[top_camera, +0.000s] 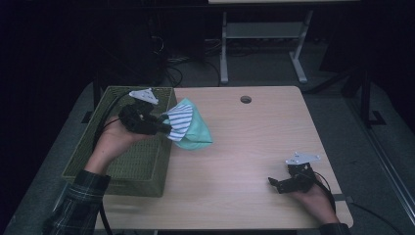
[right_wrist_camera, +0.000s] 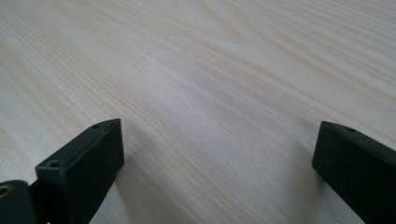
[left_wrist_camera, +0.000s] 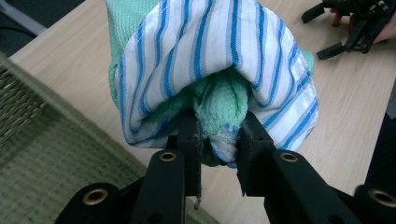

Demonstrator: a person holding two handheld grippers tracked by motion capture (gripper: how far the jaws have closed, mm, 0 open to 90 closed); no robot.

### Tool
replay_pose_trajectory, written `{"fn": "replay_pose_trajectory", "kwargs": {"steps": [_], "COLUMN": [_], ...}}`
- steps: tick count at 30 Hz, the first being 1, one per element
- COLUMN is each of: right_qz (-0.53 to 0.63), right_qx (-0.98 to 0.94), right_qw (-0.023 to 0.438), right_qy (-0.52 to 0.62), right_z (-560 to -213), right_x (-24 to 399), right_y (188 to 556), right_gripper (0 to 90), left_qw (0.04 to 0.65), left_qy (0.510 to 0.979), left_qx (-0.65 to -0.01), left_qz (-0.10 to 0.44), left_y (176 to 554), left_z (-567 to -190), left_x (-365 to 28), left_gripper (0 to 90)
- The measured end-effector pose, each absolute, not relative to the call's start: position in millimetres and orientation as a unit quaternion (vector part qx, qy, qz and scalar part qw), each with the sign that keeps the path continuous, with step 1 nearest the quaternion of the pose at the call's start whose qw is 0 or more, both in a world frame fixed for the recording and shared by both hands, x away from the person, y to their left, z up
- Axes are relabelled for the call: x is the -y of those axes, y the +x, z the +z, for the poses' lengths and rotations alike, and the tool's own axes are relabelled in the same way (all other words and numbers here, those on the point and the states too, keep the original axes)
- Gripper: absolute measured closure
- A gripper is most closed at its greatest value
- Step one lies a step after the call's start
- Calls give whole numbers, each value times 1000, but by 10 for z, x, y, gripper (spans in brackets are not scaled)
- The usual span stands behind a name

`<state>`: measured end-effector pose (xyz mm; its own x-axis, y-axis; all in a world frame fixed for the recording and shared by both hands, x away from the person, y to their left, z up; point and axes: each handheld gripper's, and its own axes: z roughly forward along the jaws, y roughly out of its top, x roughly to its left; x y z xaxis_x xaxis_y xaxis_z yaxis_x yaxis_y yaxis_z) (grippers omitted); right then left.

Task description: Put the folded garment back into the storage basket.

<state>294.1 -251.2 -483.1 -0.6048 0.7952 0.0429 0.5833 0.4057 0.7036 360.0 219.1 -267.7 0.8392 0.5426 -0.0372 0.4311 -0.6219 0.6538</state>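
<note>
**Cloths lifted beside the basket**

The left hand-held gripper [top_camera: 165,128] clenches a striped cloth [top_camera: 180,121] bundled with a green cloth [top_camera: 195,134], raised near the counter's [top_camera: 244,147] left edge, beside the basket [top_camera: 132,161]. The right hand-held gripper [top_camera: 275,183] rests released near the front right corner. The loose bundle could slip free or catch the basket's rim.

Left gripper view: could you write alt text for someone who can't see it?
Two black jaws of the left gripper clamp a bundled cloth, white with blue stripes over mint green. It hangs above a pale wooden table, with a green woven basket at the left. The right gripper sits far off.
</note>
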Motion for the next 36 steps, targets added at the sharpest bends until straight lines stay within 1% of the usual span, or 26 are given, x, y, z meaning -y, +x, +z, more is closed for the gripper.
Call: {"fn": "replay_pose_trajectory", "kwargs": {"steps": [20,36], "right_qz": [350,350], "right_qx": [-825,-825], "right_qw": [151,151], "right_qy": [418,418], "right_z": [-4830,-4831], "right_x": [2512,2512], "right_y": [2940,2941], "right_gripper": [19,19], "left_qw": [343,341], "left_qy": [871,841], "left_qx": [-334,-402], "left_qz": [108,119], "left_y": [3543,3508], "left_z": [-2678,-2870], "left_x": [-2779,-3263], "left_gripper": [734,734]}}
